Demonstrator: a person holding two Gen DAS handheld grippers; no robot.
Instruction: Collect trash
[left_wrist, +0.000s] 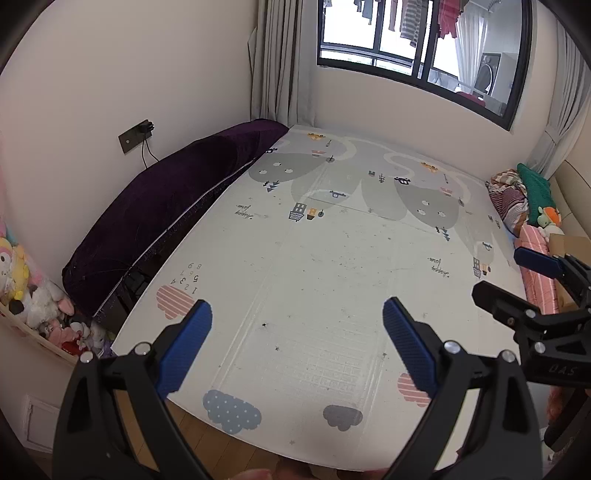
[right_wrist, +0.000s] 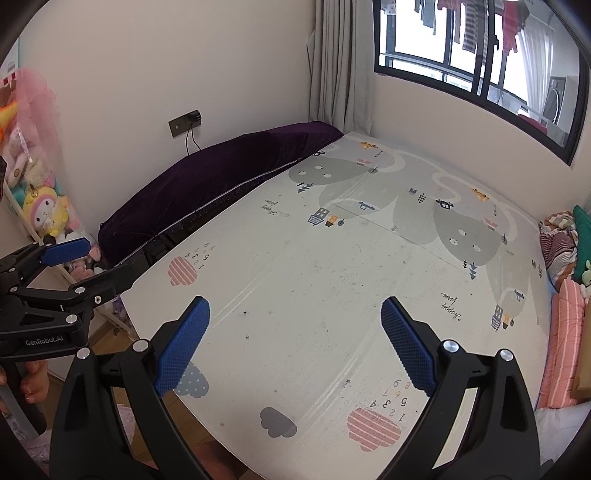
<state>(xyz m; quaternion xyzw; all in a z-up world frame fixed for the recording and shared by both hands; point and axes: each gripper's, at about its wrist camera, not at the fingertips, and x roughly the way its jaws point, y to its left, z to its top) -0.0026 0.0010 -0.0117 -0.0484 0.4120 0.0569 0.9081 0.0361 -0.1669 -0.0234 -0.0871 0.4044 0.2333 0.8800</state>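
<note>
My left gripper (left_wrist: 297, 325) is open and empty, held above the near edge of a printed play mat (left_wrist: 332, 258). My right gripper (right_wrist: 295, 325) is open and empty above the same mat (right_wrist: 332, 277). Each gripper shows in the other's view: the right gripper (left_wrist: 517, 280) at the right edge, the left gripper (right_wrist: 85, 266) at the left edge, both open. The mat carries only small dark specks (left_wrist: 264, 325) and printed clouds, houses and numbers. I see no distinct piece of trash in either view.
A purple cloth-covered long object (left_wrist: 166, 206) lies along the left wall. Plush toys (left_wrist: 33, 295) fill a rack at the left. Folded bedding and clothes (left_wrist: 517, 206) lie at the right. A window (left_wrist: 424, 55) and curtains are behind. Wood floor (left_wrist: 207, 443) shows below.
</note>
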